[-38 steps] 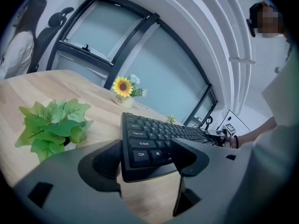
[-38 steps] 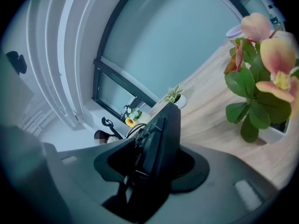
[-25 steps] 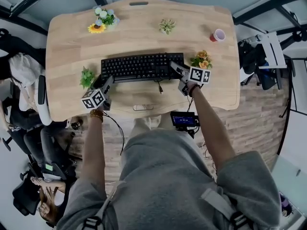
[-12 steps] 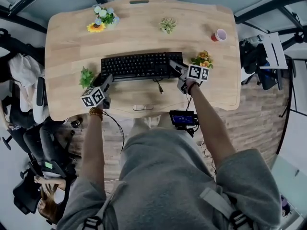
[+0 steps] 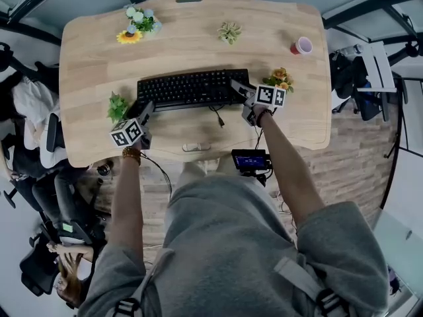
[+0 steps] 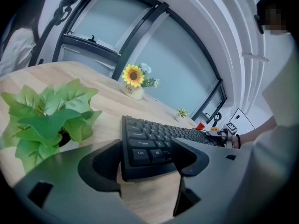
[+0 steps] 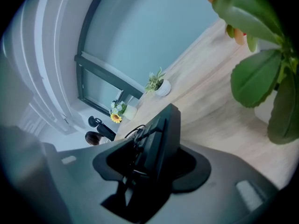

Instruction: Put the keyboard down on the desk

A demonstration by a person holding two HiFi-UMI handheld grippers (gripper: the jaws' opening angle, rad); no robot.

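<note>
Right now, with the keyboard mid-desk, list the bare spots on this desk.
Free: the back strip between the sunflower pot and the succulent, the stretch from there to the red cup, and the front edge below the keyboard. Crowded: both keyboard ends, hemmed by the green plant and orange flowers.

likely an office: wooden desk [image 5: 92,51], swivel chairs [image 5: 66,200]
</note>
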